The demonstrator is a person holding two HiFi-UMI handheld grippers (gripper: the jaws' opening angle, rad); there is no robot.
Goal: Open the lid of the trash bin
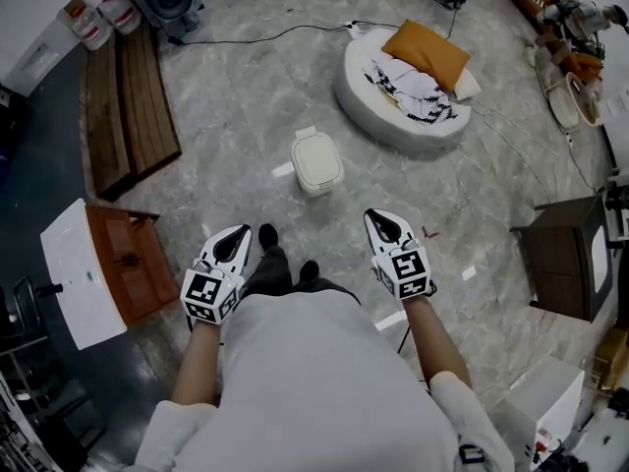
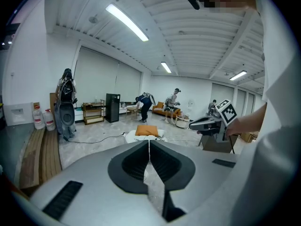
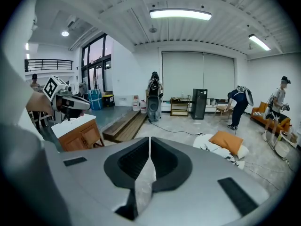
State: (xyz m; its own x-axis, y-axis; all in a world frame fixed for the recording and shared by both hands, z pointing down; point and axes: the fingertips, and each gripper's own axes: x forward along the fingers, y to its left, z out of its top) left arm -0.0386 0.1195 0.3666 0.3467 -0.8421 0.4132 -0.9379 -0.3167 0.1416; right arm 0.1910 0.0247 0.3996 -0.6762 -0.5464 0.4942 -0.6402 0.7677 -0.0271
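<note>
Both the left gripper (image 1: 237, 234) and right gripper (image 1: 379, 219) are closed, empty; trash bin (image 1: 320, 182) ahead on the floor, lid (image 1: 315, 156) down.

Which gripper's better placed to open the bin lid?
Right, marginally: the right gripper sits a bit nearer the closed trash bin than the left gripper. Both shut, empty, short of it.

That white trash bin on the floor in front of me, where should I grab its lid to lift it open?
Probably the lid's near short edge, coming down from above on your side. The trash bin stands upright with its lid shut, and a small tab juts at the far end, perhaps the hinge. The right gripper is shut; open it first.
</note>
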